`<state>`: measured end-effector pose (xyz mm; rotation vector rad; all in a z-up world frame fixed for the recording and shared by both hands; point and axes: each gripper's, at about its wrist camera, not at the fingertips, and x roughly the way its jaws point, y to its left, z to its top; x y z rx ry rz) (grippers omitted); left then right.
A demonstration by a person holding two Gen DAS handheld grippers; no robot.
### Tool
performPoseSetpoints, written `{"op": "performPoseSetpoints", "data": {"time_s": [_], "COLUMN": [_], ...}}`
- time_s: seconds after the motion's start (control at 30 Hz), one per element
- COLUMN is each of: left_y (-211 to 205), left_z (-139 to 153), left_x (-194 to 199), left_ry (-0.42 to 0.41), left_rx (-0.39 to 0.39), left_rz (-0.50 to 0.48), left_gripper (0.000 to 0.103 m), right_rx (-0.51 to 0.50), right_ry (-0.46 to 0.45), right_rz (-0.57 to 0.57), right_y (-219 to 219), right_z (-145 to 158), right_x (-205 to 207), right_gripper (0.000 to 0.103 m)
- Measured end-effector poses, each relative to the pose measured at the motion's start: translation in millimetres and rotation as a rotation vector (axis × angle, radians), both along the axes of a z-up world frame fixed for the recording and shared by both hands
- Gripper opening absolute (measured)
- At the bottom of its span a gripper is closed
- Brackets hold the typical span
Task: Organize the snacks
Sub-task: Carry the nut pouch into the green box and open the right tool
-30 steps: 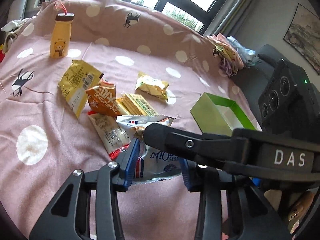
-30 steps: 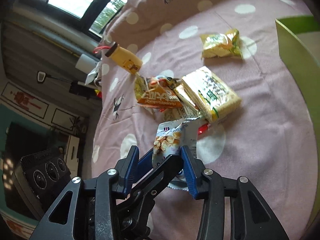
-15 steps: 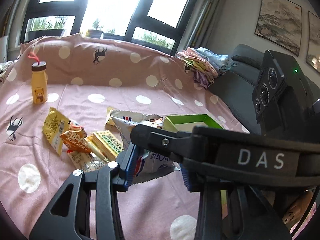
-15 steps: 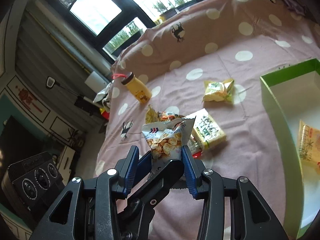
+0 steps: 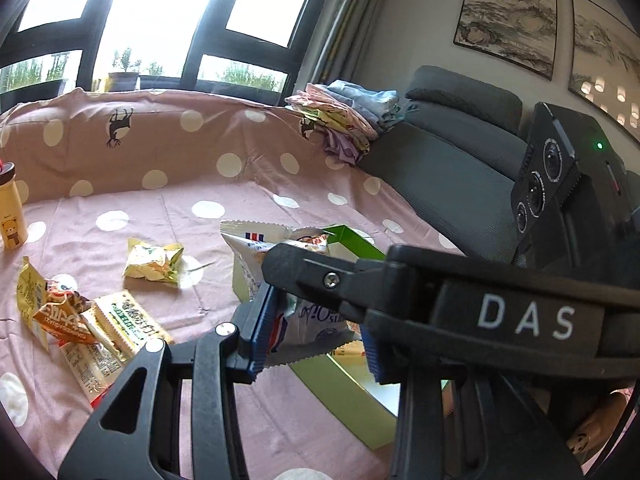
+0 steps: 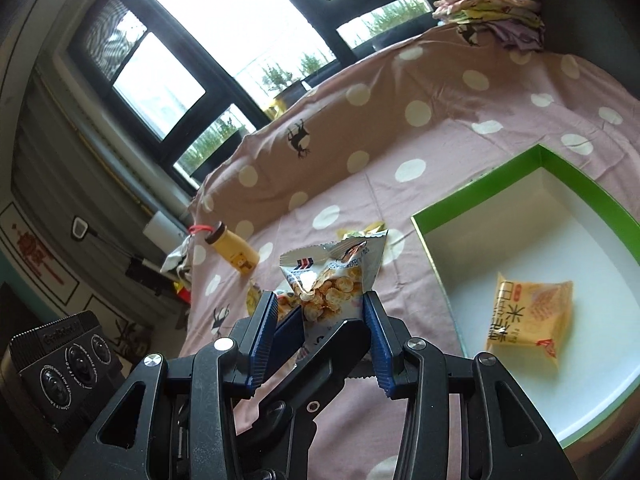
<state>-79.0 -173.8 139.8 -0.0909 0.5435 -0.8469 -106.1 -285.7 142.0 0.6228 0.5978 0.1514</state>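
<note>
A white-and-blue bag of small crackers (image 5: 256, 242) (image 6: 332, 280) hangs in the air, pinched from two sides. My left gripper (image 5: 316, 340) is shut on its lower part between blue pads. My right gripper (image 6: 320, 336) is shut on the same bag. One of the right gripper's fingers (image 5: 304, 272) crosses in front in the left wrist view. The bag sits over the near left edge of the green box (image 5: 352, 392) (image 6: 436, 264), which has an orange packet (image 6: 528, 316) on its white floor.
A pile of snack packets (image 5: 92, 320) and a yellow-green packet (image 5: 154, 264) lie on the pink dotted sheet, left of the box. A yellow bottle (image 5: 10, 216) (image 6: 234, 252) stands far left. Folded clothes (image 5: 348, 120) and a grey sofa (image 5: 460, 168) are behind.
Both grippers have lifted the cracker bag off the snack pile and carried it up and right, to the green box's edge. Their grip has stayed the same.
</note>
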Motion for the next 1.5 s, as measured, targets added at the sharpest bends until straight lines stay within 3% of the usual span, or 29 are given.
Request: {"op": "performPoseSetpoints", "data": {"time_s": [0.57, 1.2, 1.3, 1.4, 1.47, 1.5], "left_y": [-63.4, -111.5, -109.3, -99.7, -88.9, -81.3], "left_z": [-13.4, -58.6, -58.5, -52.2, -45.6, -41.4], "left_x": [3.9, 30.3, 29.7, 27.8, 26.1, 25.6], "left_ry": [0.073, 0.317, 0.319, 0.302, 0.259, 0.247], "left_rx": [0.052, 0.147, 0.139, 0.138, 0.145, 0.138], "left_rz": [-0.146, -0.248, -0.234, -0.203, -0.157, -0.139], "left_gripper": [0.036, 0.035, 0.043, 0.058, 0.077, 0.082], "right_rx": [0.057, 0.118, 0.102, 0.061, 0.034, 0.026], "right_ry": [0.054, 0.277, 0.289, 0.272, 0.251, 0.238], "right_rz": [-0.178, -0.326, -0.344, -0.374, -0.391, -0.397], "right_y": [-60.1, -103.8, -105.4, -104.4, -102.7, -101.8], "right_z": [-19.1, -68.7, -69.1, -62.3, -56.5, -53.6], "right_x": [-14.4, -5.1, -5.6, -9.3, -12.0, -13.7], "right_gripper": [0.047, 0.047, 0.047, 0.047, 0.047, 0.047]}}
